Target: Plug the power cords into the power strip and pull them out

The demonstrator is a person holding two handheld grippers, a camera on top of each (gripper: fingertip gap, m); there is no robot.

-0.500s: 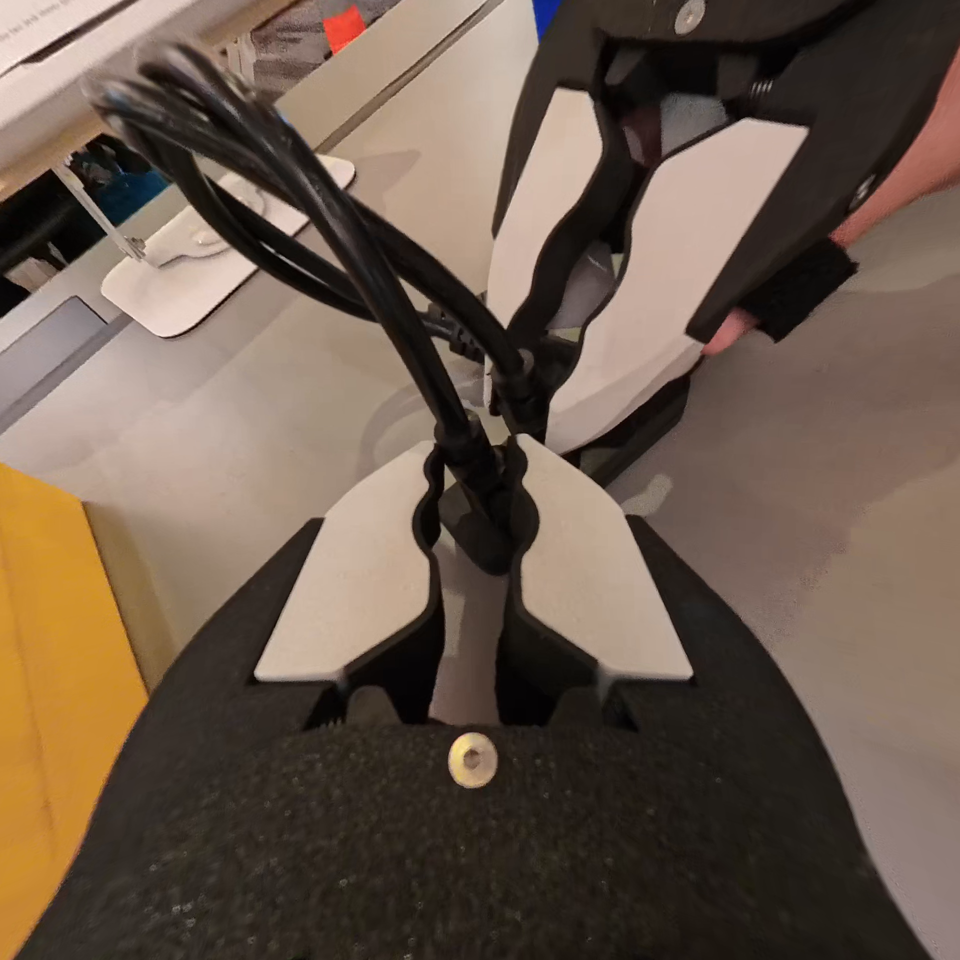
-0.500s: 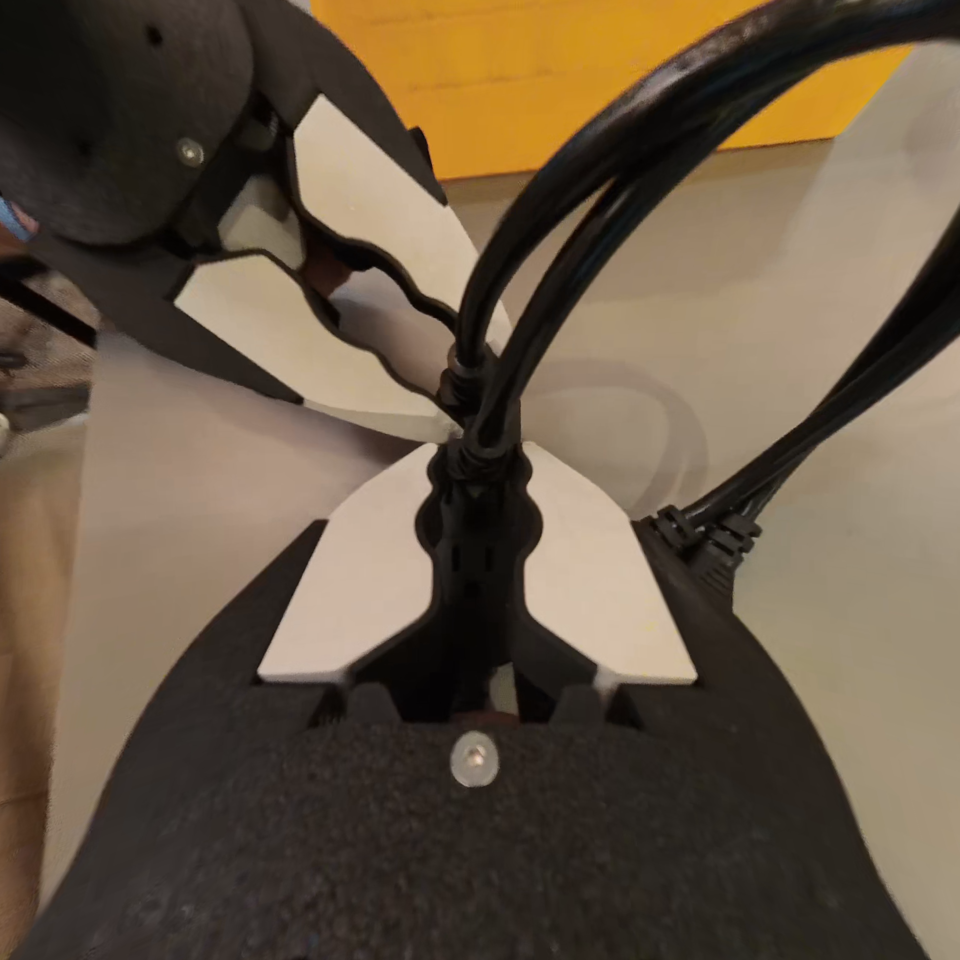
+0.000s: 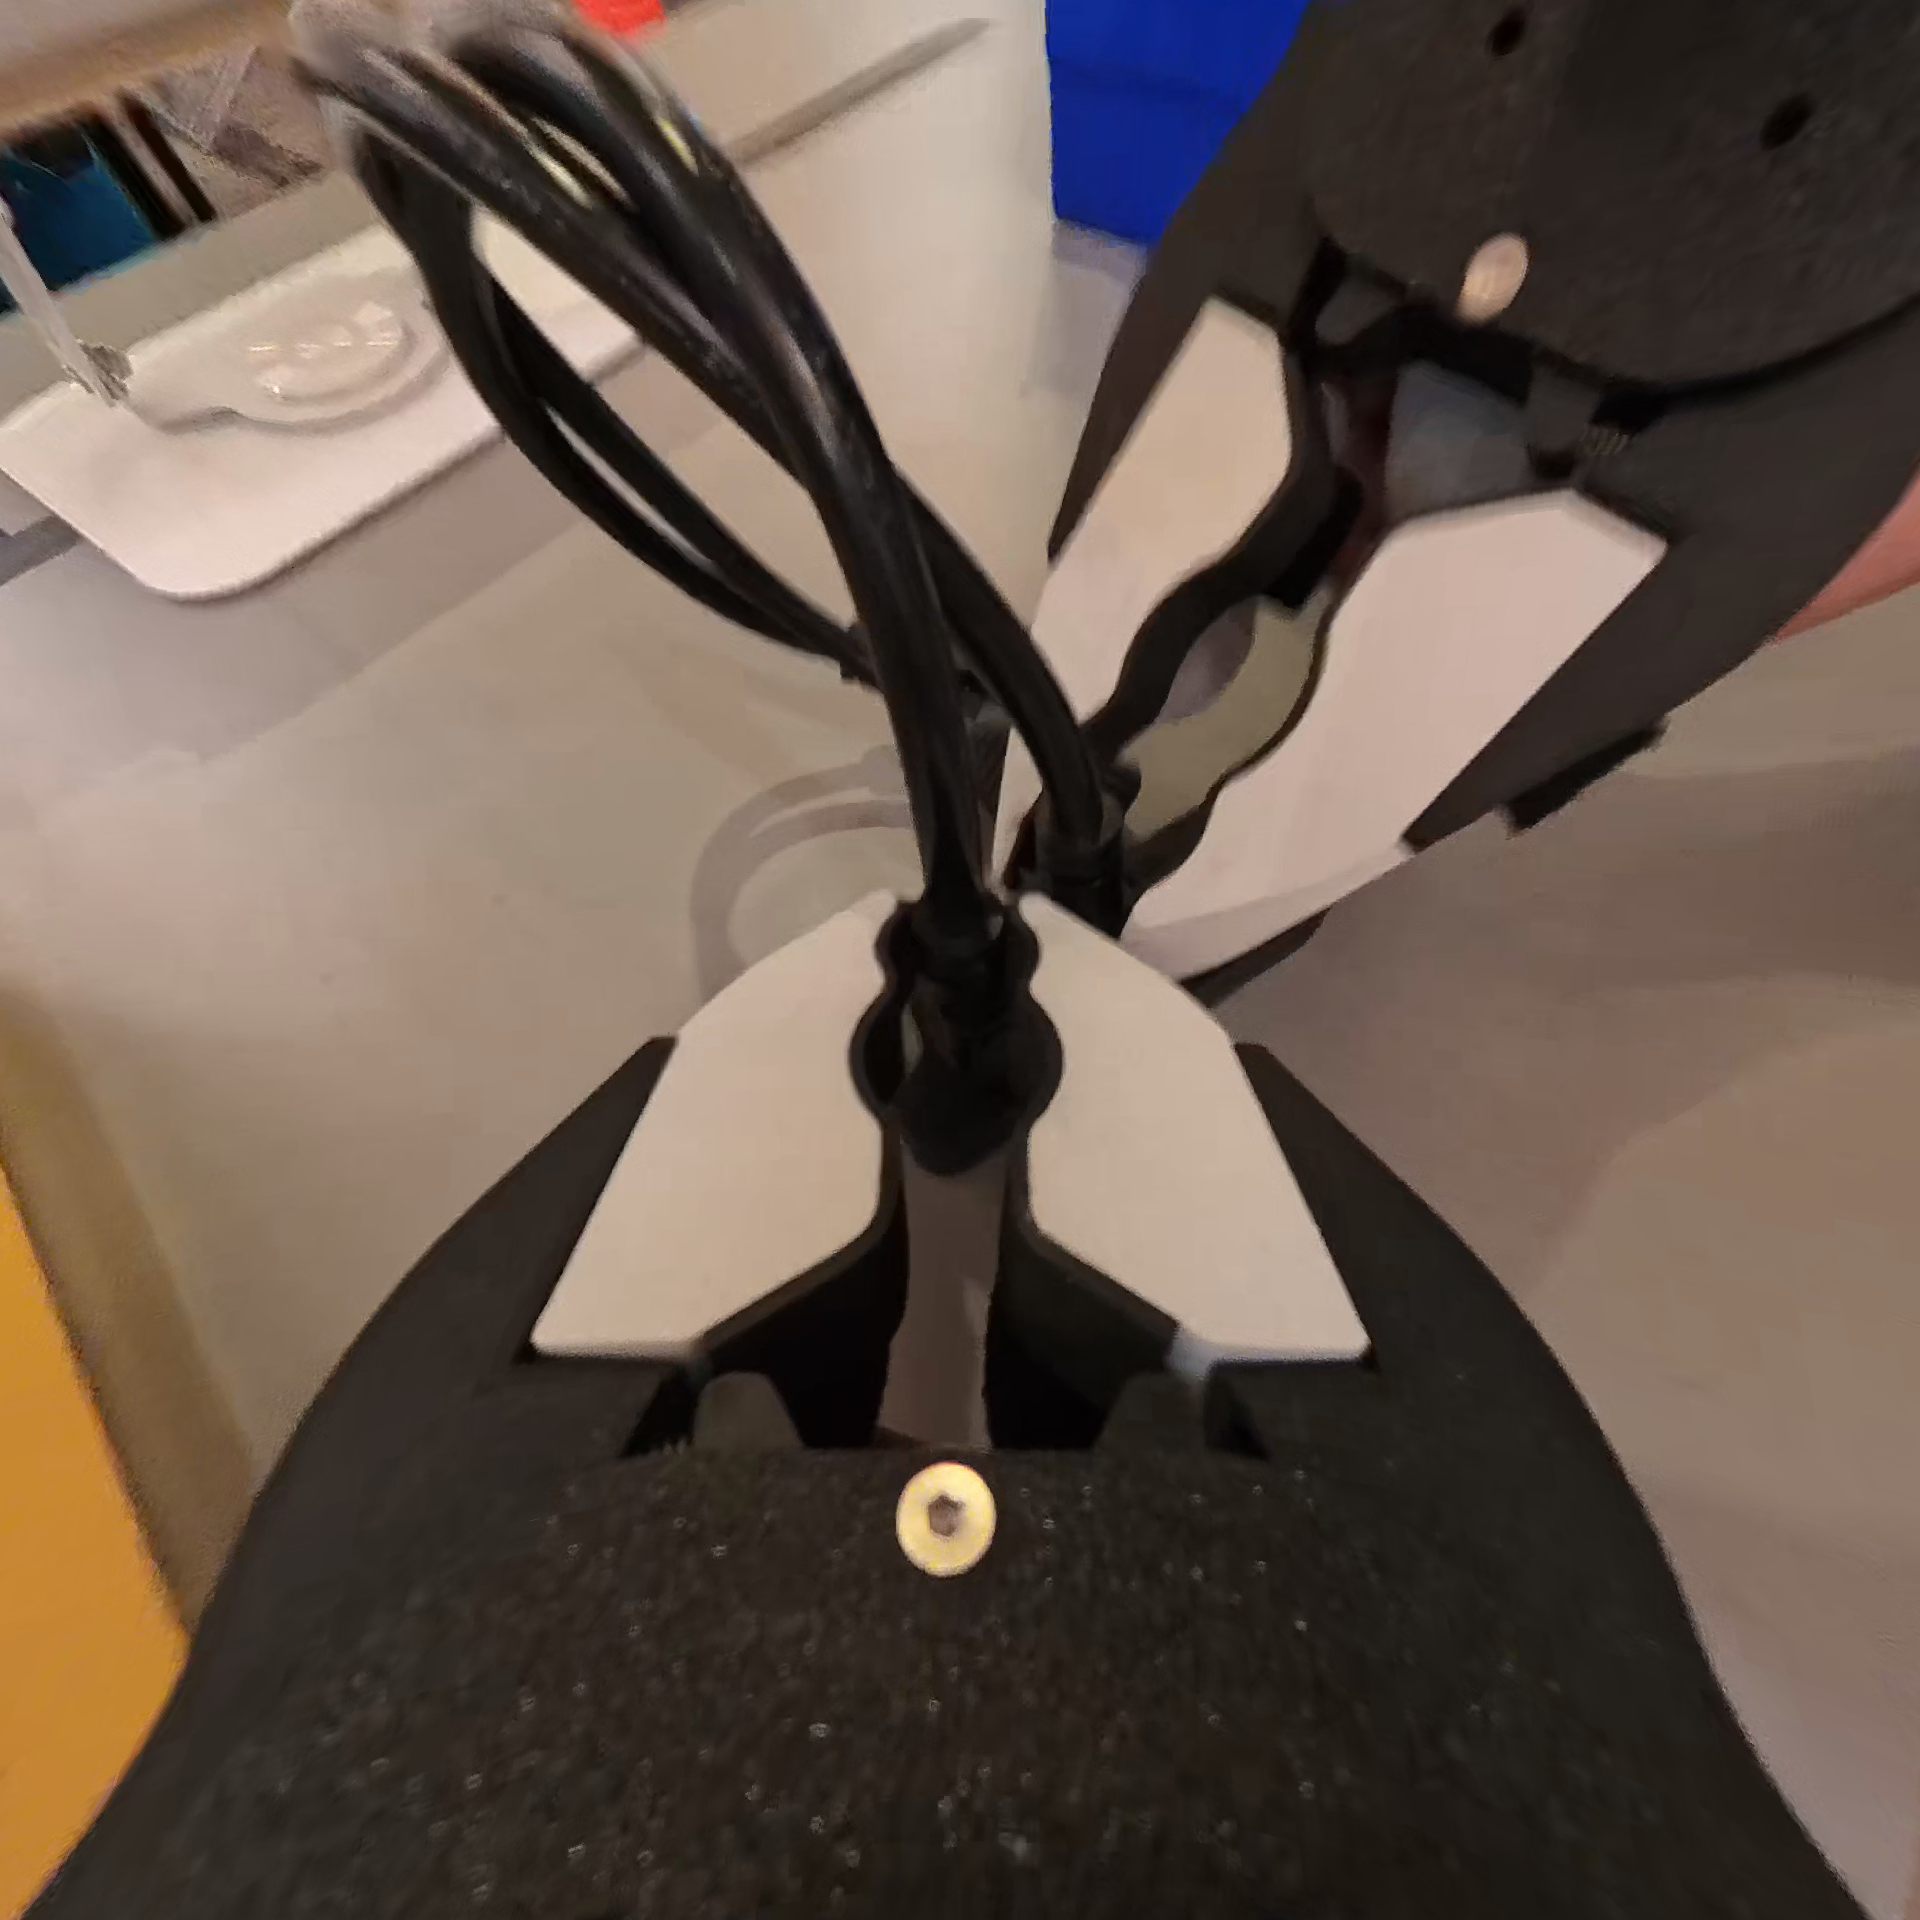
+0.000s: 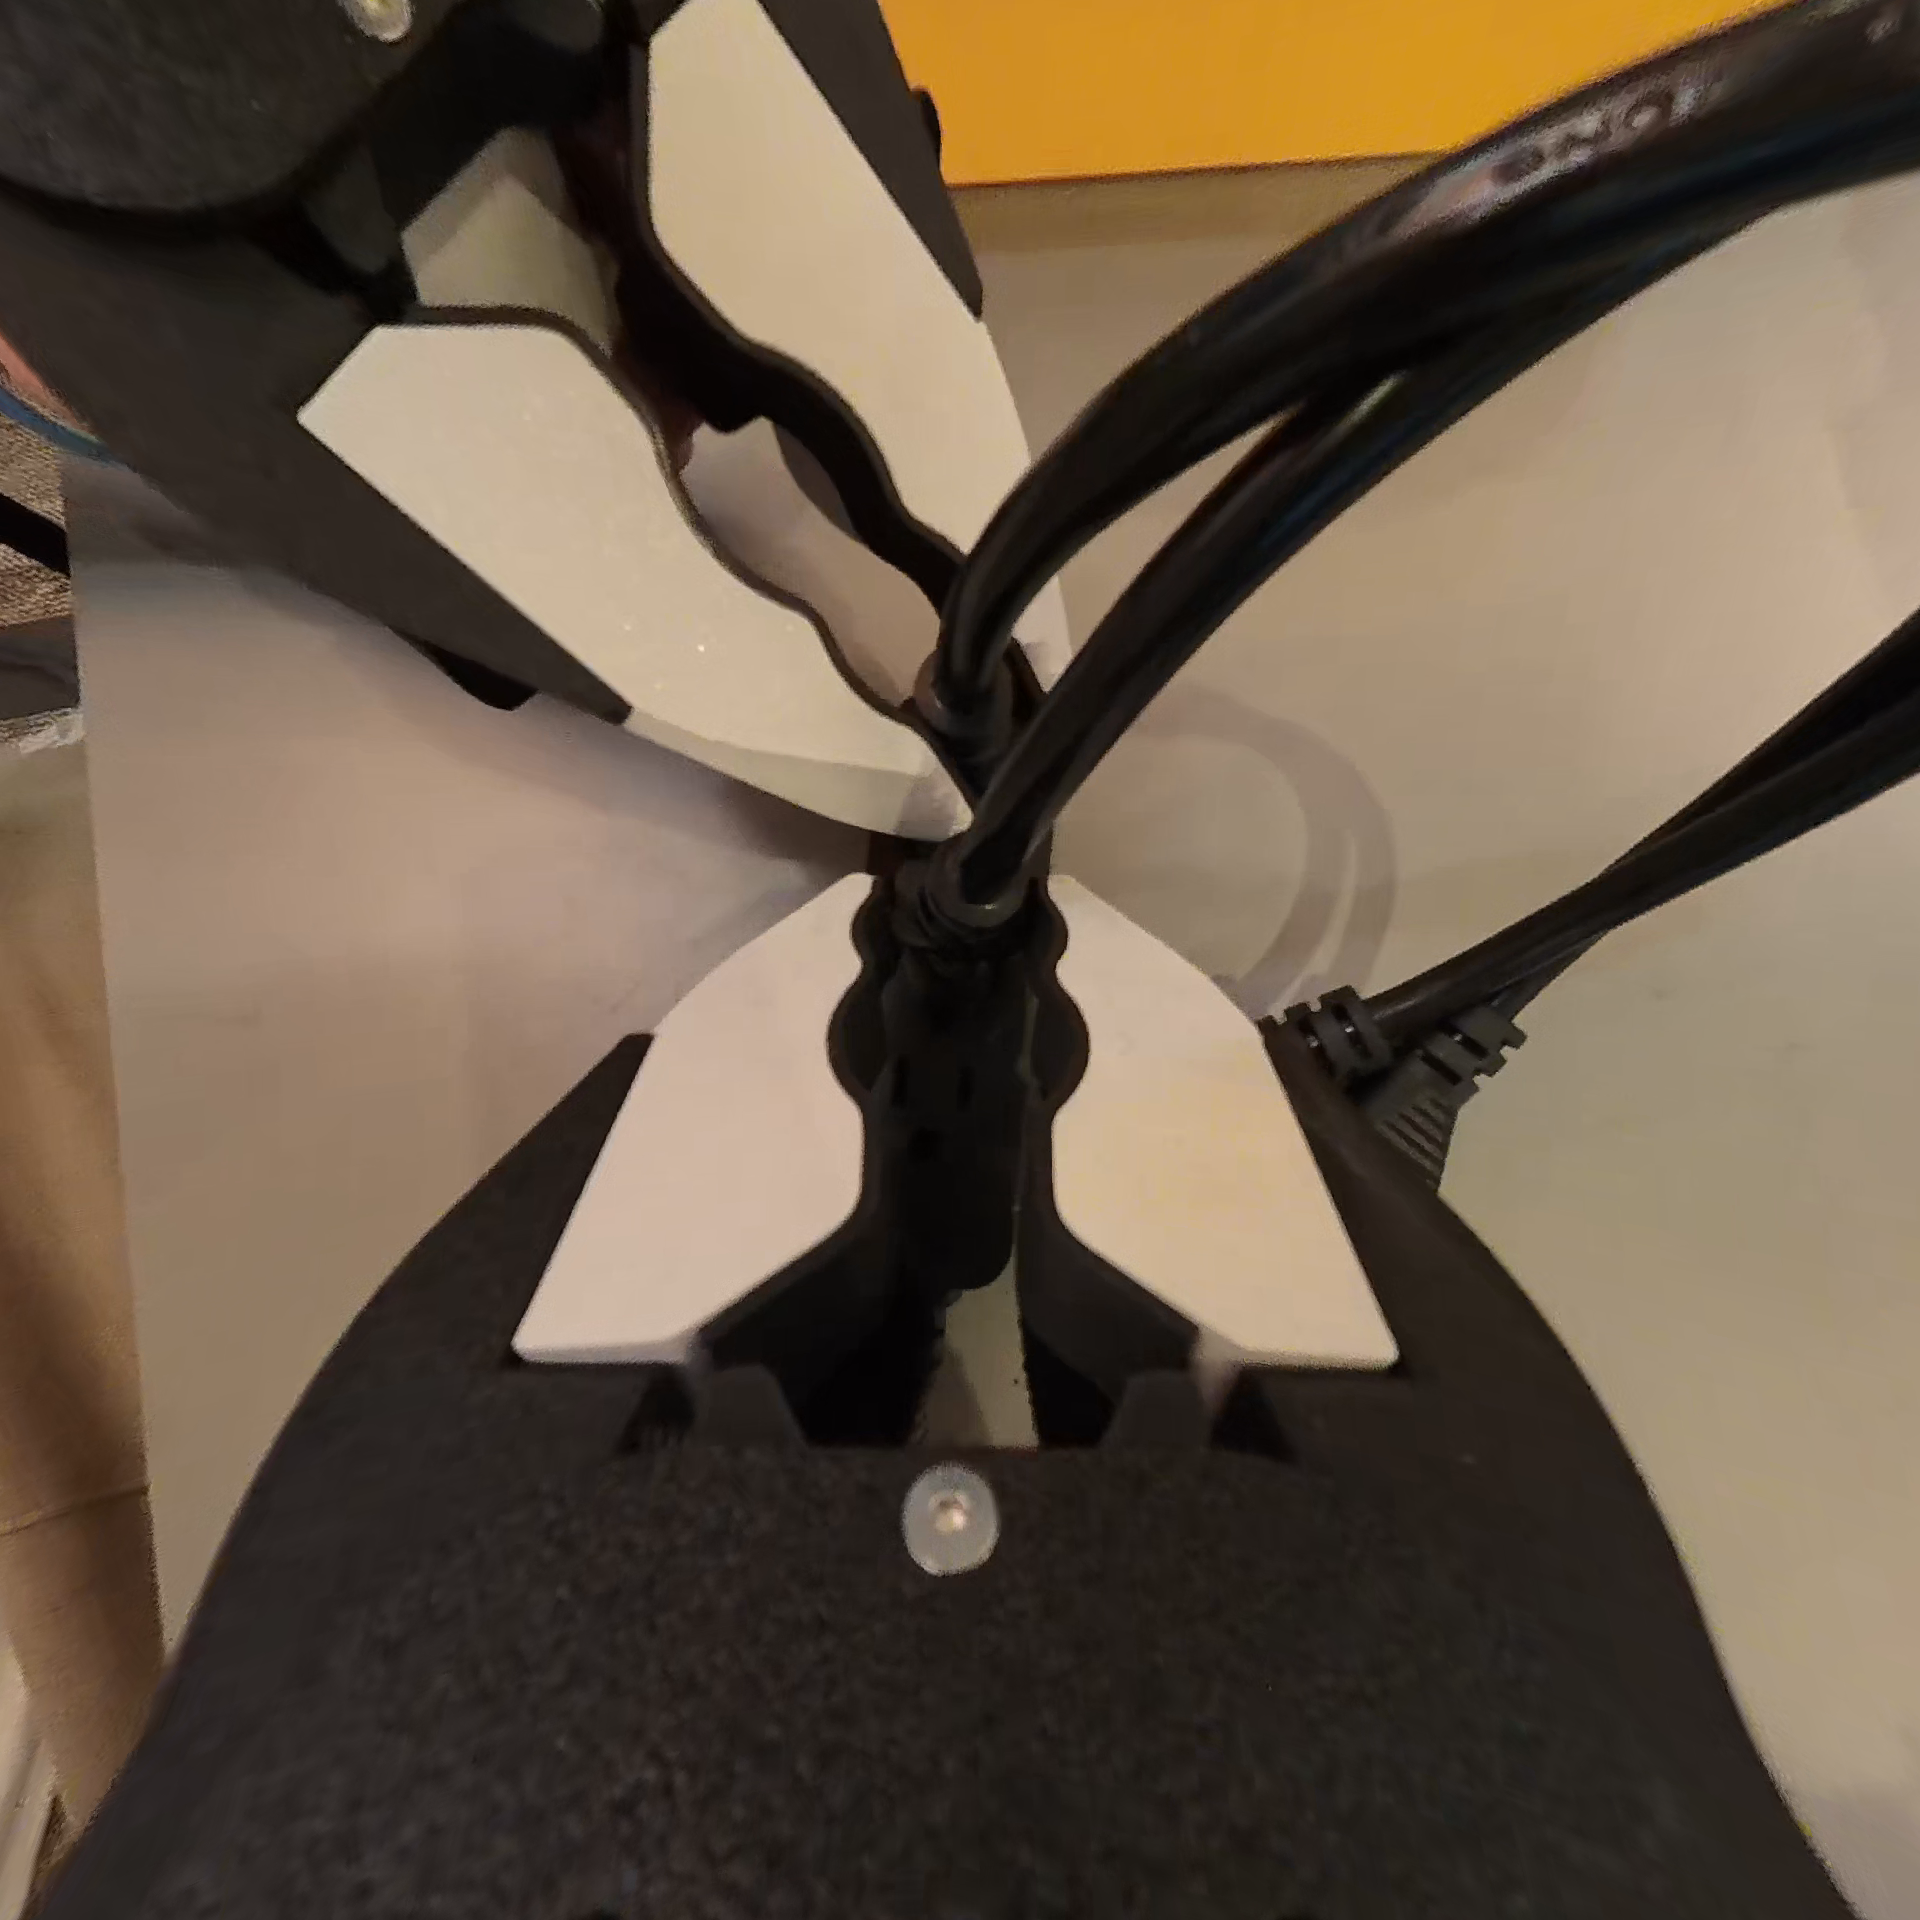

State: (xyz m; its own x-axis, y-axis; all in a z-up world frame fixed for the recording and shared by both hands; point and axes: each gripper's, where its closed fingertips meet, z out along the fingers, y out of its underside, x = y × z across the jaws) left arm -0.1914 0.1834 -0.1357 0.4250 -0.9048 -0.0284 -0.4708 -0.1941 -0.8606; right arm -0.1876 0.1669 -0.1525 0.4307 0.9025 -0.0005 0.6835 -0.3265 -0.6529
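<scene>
1. Grey table (image 3: 364,831): both grippers meet tip to tip above it. No power strip shows in either view.
2. Left gripper (image 3: 956,935): clamped on a black plug (image 3: 951,1060).
3. Right gripper (image 4: 961,894): clamped on a second plug (image 4: 945,1091); two spare plugs (image 4: 1392,1049) lie just beside it.
4. Cords (image 3: 727,343) loop overhead and cross. Risk: pulling the grippers apart could snag the loops, or twist a plug askew in its grip.
5. Cord jacket carries printed lettering, blurred; no brand made out.
</scene>
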